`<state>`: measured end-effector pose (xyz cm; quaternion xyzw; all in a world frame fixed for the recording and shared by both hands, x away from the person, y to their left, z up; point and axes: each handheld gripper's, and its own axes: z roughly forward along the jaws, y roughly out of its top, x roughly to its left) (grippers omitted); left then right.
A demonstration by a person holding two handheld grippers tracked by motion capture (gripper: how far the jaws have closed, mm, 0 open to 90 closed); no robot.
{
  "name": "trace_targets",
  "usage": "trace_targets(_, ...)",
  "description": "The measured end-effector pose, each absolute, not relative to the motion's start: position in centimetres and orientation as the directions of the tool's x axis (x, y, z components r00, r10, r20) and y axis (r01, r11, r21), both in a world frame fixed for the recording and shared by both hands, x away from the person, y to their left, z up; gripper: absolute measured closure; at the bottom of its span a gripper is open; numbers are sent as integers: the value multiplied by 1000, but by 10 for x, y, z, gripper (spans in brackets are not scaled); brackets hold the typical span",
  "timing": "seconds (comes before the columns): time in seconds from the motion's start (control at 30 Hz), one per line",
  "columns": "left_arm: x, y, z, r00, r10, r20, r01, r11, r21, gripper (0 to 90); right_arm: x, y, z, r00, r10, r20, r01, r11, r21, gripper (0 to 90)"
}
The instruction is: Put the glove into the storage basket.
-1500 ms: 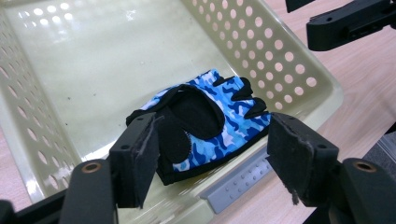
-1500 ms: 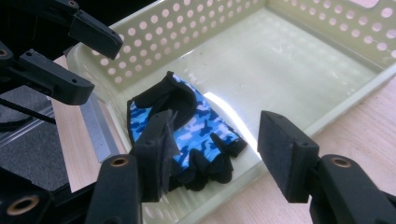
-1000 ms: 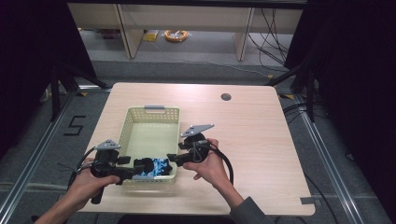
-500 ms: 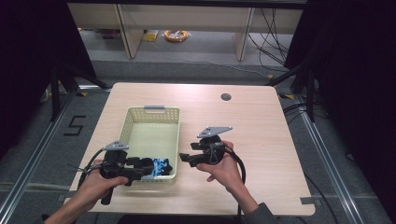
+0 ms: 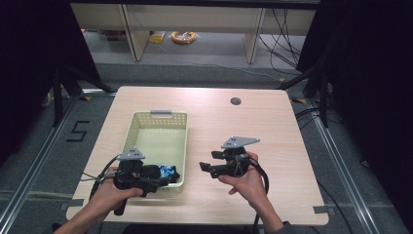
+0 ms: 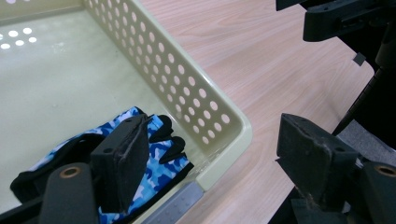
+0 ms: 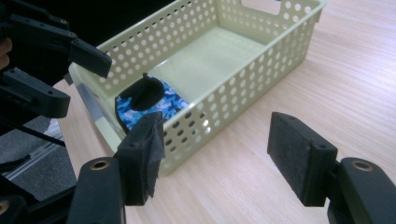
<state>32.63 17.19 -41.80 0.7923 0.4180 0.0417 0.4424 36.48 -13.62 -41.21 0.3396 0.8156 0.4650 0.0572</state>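
Left gripper (image 5: 163,181), held in the left hand (image 5: 109,195) at the near edge of the table (image 5: 272,122): jaws wide apart, nothing clamped, pads bare. In the left gripper view, one jaw over the inside of the basket (image 6: 219,122) and just above the glove (image 6: 161,161), the other jaw out over bare wood, with the basket's near corner between them; no pad pressed on cloth or plastic.

Right gripper (image 5: 205,168), in the right hand (image 5: 246,180), off to the right of the basket (image 5: 182,146) and apart from it: jaws also spread wide, empty, pointed leftward toward the basket's long side. In the right gripper view, only tabletop between the two pads.

Glove (image 5: 168,172): blue camouflage pattern with black trim, lying crumpled on the basket floor in the corner nearest the person, against the near wall. Same glove (image 7: 154,105) seen over the perforated side wall (image 7: 243,93) in the right gripper view, with the left gripper's black jaws just beyond that corner.

Basket: pale yellow, perforated, on the left half of the table. Farther out: a round dark hole (image 5: 235,101) in the tabletop near the far right, well apart from both hands.
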Motion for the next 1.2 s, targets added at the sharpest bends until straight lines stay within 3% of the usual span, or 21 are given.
trace_targets(0.33, 323, 159, -418, 694, 665, -275, 582, -294, 758, 222, 349, -164, -418, -714, 637, 290, 554, 261, 791, 364)
trace_targets(0.63, 317, 139, -420, 733, 646, -214, 523, -335, 783, 191, 341, -187, -432, -703, 656, 276, 547, 249, 800, 360)
trace_targets(1.2, 305, 119, -430, 778, 596, -200, 472, -343, 812, 170, 326, -210, -443, -671, 686, 282, 563, 224, 796, 346)
